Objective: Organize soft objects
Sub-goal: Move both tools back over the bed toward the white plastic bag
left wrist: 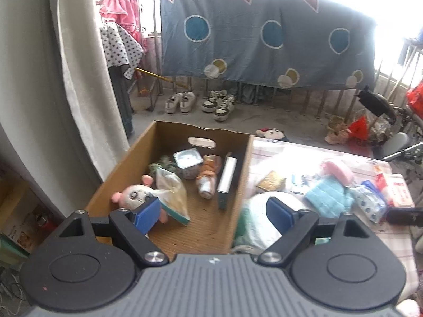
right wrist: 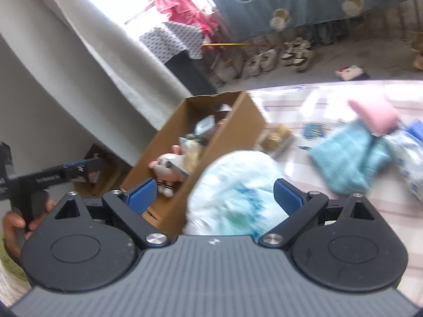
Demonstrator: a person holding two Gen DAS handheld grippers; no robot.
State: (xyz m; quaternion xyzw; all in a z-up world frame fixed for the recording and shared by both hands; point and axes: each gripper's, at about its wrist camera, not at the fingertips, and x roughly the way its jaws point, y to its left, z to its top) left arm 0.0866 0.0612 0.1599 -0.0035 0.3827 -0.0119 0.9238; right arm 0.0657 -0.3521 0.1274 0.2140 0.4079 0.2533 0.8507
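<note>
Left gripper (left wrist: 212, 215): jaws wide apart, empty, above the cardboard box (left wrist: 127, 163)
Pink plush toy (left wrist: 133, 195): inside the box, near corner
White-and-teal soft bundle (right wrist: 235, 190): on the table (right wrist: 330, 211), touching the box
Right gripper (right wrist: 214, 196): jaws spread wide, gripping nothing

Both wrist views downward; share cardboard box (left wrist: 169, 174).

A blue sheet with round patches (left wrist: 264, 39) hangs along the railing at the back. Two pairs of sneakers (left wrist: 201, 103) stand on the floor beneath it. At the left hang a pink garment (left wrist: 121, 8) and a star-print cloth (left wrist: 119, 45), beside a pale curtain (left wrist: 79, 66)
</note>
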